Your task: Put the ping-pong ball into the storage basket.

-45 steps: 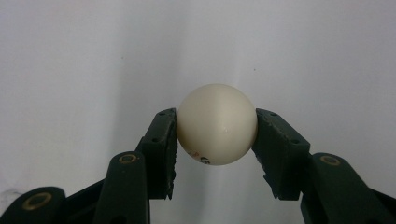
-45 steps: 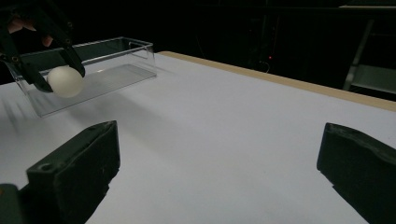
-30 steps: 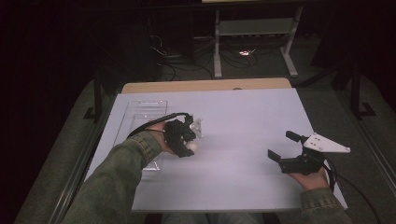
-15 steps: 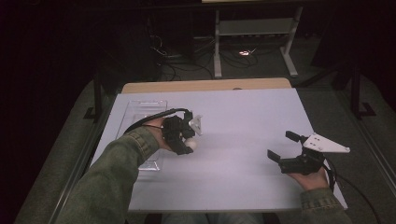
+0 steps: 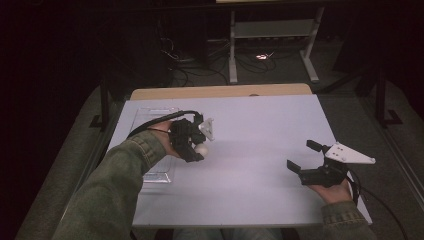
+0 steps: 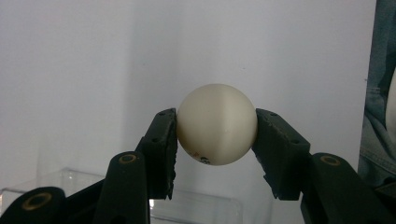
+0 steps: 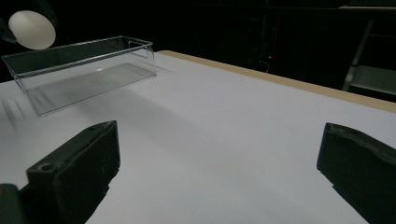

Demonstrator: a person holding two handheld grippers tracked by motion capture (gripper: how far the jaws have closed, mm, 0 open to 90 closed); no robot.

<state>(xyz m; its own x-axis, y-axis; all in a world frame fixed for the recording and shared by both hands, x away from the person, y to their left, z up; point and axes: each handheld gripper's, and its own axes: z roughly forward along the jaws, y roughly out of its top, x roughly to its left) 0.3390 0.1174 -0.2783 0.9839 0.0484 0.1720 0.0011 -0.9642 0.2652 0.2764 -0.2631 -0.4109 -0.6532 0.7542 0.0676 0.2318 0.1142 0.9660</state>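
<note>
**Op:** I've got the white ball (image 6: 216, 124) pinched in the left gripper (image 5: 196, 150) — the two pads (image 6: 163, 147) bite it from opposite sides, about on its widest line. In the high view it sits left of centre, clear of the table (image 5: 260, 120), just right of the clear tray (image 5: 155, 145).

**Eng:** Tray's the target?

**Op:** My read, yes. It's an open-topped transparent box along the left edge of the tabletop; from the right gripper view it's in the upper left, empty, with the ball (image 7: 31, 29) hanging near its nearer end.

**Eng:** Grip margin?

**Op:** Looks fine. Contact is on flat pad faces, nothing slipping that I can see. Round and hard though — I won't tilt the wrist fast, or it can squirt out.

**Eng:** Plan?

**Op:** Carry it left over the tray wall with height to spare, centre it over the floor, drop low inside, then part the jaws slowly. Released from high up it'll bounce out, and the walls are shallow.

**Eng:** Right side?

**Op:** Right gripper (image 5: 309, 155) has its jaws spread wide with nothing between them, parked at lower right of the high view, well apart from the tray. I leave it there — no need to brace unless the tray slides.

**Eng:** Clear wall is hard to see.

**Op:** Agreed. I judge the rim off the right gripper view, not the top one.
</note>
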